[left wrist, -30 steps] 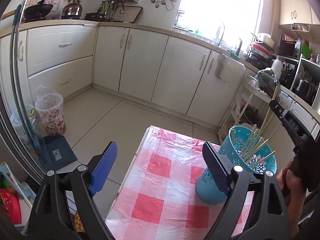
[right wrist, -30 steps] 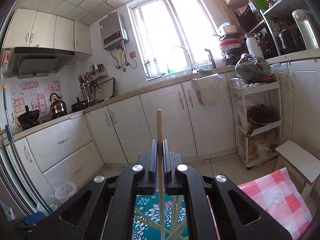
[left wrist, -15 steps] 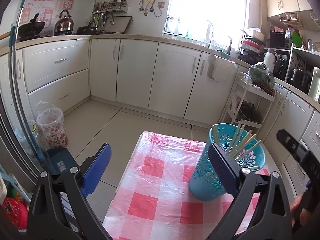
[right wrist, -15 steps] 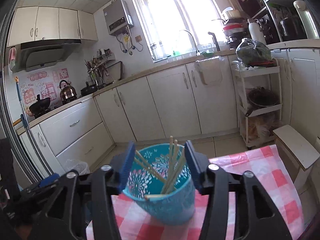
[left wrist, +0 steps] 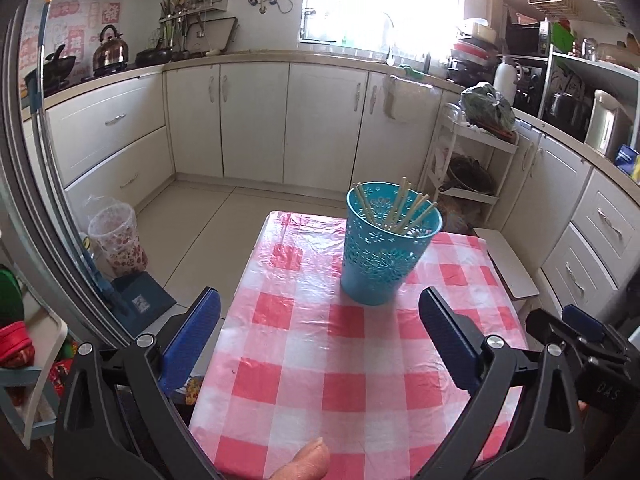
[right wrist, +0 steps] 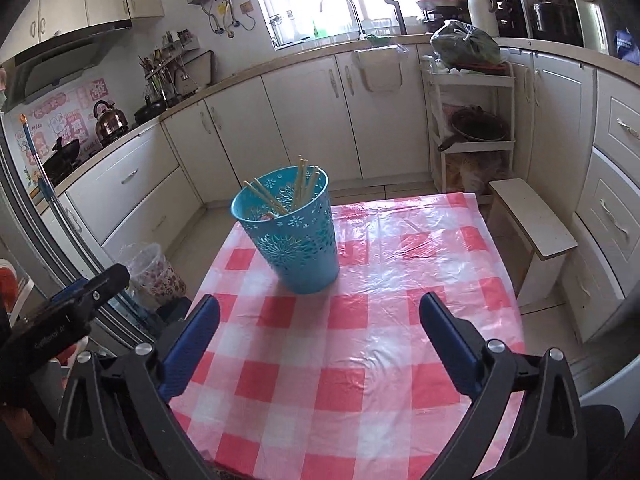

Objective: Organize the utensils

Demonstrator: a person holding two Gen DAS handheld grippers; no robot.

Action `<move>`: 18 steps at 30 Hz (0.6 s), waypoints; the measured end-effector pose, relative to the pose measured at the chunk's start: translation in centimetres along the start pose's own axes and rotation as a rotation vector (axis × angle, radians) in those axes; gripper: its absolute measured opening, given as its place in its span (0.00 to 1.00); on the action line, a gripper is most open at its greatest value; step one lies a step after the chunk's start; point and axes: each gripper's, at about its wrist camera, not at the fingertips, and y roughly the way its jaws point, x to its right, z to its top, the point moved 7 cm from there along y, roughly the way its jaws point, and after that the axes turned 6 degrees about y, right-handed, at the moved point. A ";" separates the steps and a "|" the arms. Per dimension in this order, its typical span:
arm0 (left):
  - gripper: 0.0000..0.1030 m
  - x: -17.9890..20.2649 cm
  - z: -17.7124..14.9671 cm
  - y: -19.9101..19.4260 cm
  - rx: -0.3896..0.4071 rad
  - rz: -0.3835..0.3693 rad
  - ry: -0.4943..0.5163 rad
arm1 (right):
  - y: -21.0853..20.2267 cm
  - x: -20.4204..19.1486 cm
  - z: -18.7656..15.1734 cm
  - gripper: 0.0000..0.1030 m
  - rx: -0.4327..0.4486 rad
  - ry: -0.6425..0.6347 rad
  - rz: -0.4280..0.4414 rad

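Observation:
A teal perforated holder (left wrist: 386,252) stands upright on the red-and-white checked tablecloth (left wrist: 344,364), with several wooden chopsticks (left wrist: 400,208) leaning inside it. It also shows in the right wrist view (right wrist: 294,236), with the chopsticks (right wrist: 300,186) in it. My left gripper (left wrist: 320,336) is open and empty, held back from the holder near the table's front. My right gripper (right wrist: 320,336) is open and empty, also back from the holder. The right gripper's body (left wrist: 588,344) shows at the left view's right edge.
A white stool (right wrist: 536,224) stands beside the table's right side. A patterned bin (left wrist: 118,236) and a blue dustpan (left wrist: 140,300) sit on the floor at left. White cabinets (left wrist: 320,120) and a wire rack (left wrist: 468,160) line the far walls.
The right gripper was shut on a chopstick above the holder; it opened, let it fall in, and drew back. The left gripper also pulled back from beside the holder.

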 end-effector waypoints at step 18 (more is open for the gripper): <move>0.93 -0.3 -5.0 -11.6 -0.033 0.061 -0.010 | -11.5 -3.5 -6.7 0.93 0.045 0.032 0.019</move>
